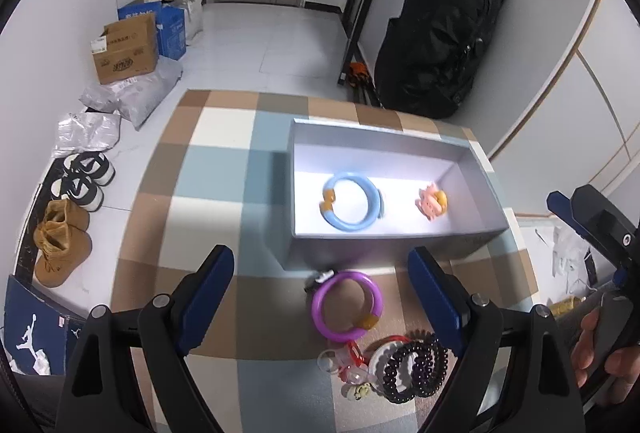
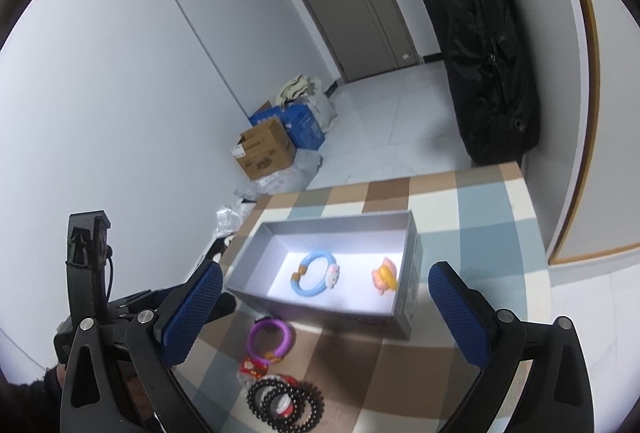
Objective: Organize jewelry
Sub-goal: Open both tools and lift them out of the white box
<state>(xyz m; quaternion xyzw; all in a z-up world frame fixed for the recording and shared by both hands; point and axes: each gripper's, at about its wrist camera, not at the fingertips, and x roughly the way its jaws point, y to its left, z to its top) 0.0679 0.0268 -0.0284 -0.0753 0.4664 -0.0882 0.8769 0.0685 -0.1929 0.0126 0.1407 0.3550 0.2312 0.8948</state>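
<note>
A grey open box (image 1: 384, 235) (image 2: 320, 307) stands on the checked tablecloth. In it lie a blue bracelet (image 1: 352, 201) (image 2: 316, 273) and a pink and orange hair clip (image 1: 432, 201) (image 2: 384, 275). In front of the box lie a purple bracelet (image 1: 346, 305) (image 2: 269, 339), a red and clear trinket (image 1: 346, 361) (image 2: 252, 367) and dark bead bracelets (image 1: 412, 367) (image 2: 286, 405). My left gripper (image 1: 324, 297) is open, above the purple bracelet and holding nothing. My right gripper (image 2: 326, 313) is open and empty, higher up at the right.
The table's far edge (image 1: 320, 97) drops to a tiled floor. Cardboard boxes (image 1: 126, 49), plastic bags (image 1: 132, 97) and shoes (image 1: 64, 233) lie left. A black bag (image 1: 440, 33) hangs at the back right. The right gripper's body (image 1: 600, 233) shows at the right edge.
</note>
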